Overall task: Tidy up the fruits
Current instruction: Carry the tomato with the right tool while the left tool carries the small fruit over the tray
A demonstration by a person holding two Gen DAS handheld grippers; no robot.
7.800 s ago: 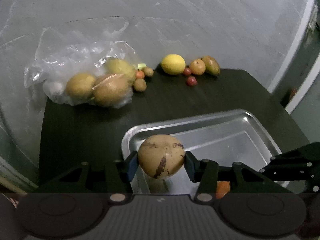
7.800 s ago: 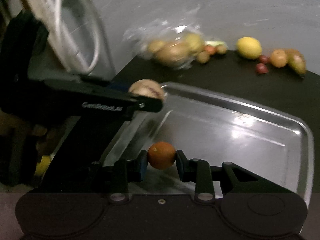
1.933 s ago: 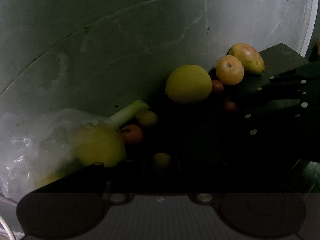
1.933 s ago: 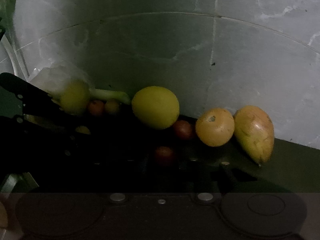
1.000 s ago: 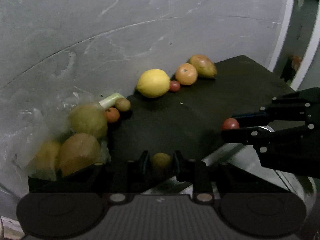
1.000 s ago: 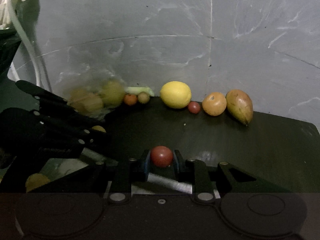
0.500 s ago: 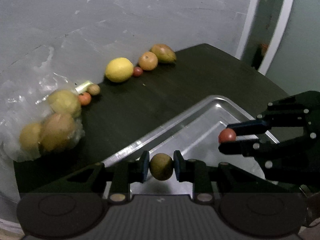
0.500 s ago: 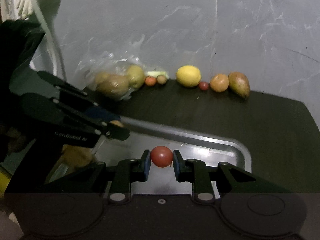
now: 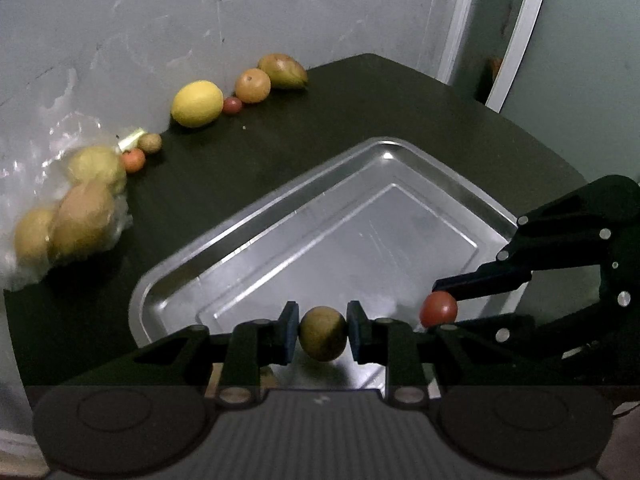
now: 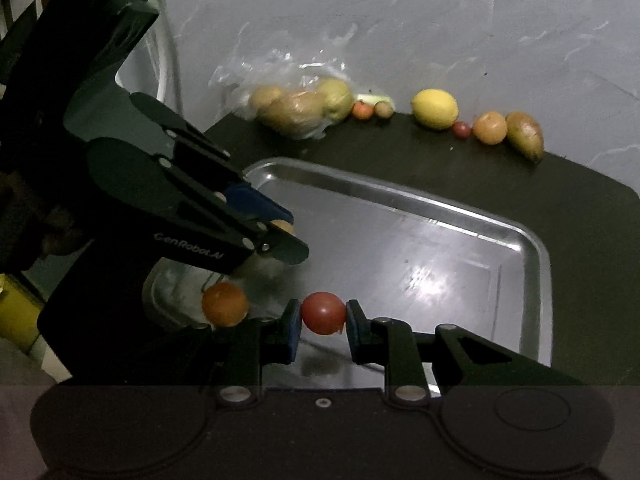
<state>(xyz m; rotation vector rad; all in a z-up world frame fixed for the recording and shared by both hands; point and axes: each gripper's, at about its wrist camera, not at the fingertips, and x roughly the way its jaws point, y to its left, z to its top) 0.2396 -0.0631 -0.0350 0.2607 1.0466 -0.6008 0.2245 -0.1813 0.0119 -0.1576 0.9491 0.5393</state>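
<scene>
Along the wall in the left wrist view, a yellow lemon (image 9: pixel 197 103), a small red fruit (image 9: pixel 232 105), an orange fruit (image 9: pixel 252 85) and a mango (image 9: pixel 282 71) sit in a row on the dark table (image 9: pixel 400 104); a clear plastic bag (image 9: pixel 60 216) of larger fruits lies at the left. A steel tray (image 9: pixel 256 232) lies below the left gripper (image 9: pixel 323 334), whose jaws are narrowed onto a small brownish-green fruit (image 9: pixel 322 338). At the right, the right gripper (image 9: pixel 440 314) pinches a red tomato (image 9: pixel 438 309).

Seen from the right wrist, the same tray (image 10: pixel 532 272) holds an orange fruit (image 10: pixel 224 309) at its near left corner, partly behind the left gripper (image 10: pixel 280 236), which blocks that corner. The right gripper (image 10: pixel 323 318) is closed down on the tomato (image 10: pixel 323 318), above the tray's near edge. The row of fruits lies well apart, against the wall.
</scene>
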